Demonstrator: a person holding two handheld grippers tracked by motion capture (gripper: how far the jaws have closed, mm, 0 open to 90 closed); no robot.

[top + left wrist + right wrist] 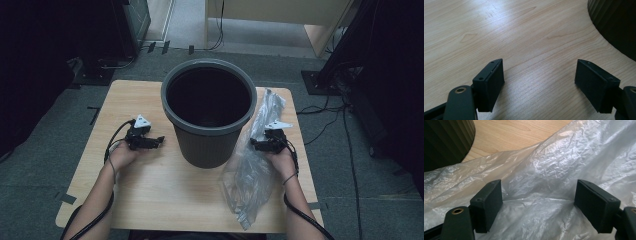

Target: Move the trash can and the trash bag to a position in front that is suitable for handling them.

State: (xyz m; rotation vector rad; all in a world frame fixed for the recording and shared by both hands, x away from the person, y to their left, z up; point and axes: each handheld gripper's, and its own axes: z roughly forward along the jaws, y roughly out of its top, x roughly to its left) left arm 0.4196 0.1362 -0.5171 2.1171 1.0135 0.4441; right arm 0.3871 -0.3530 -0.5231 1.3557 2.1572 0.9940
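Note:
A dark grey plastic bin (208, 112) stands upright in the middle of the wooden table (150, 195), its ribbed wall at the edge of both gripper views (619, 25) (446, 142). A clear plastic bag (250, 175) lies crumpled along the bin's right side. My left gripper (159, 140) rests low on the table left of the bin, jaws open over bare wood (539, 85). My right gripper (254, 144) sits on the bag beside the bin, open, with loose film (554, 165) spread between and beyond its jaws (539, 205); the pads do not press on it.
The table's far edge lies just behind the bin, with grey carpet (45, 145), cables (325, 120) and dark stands (95, 70) around it. Bare wood lies in front of the bin between my forearms.

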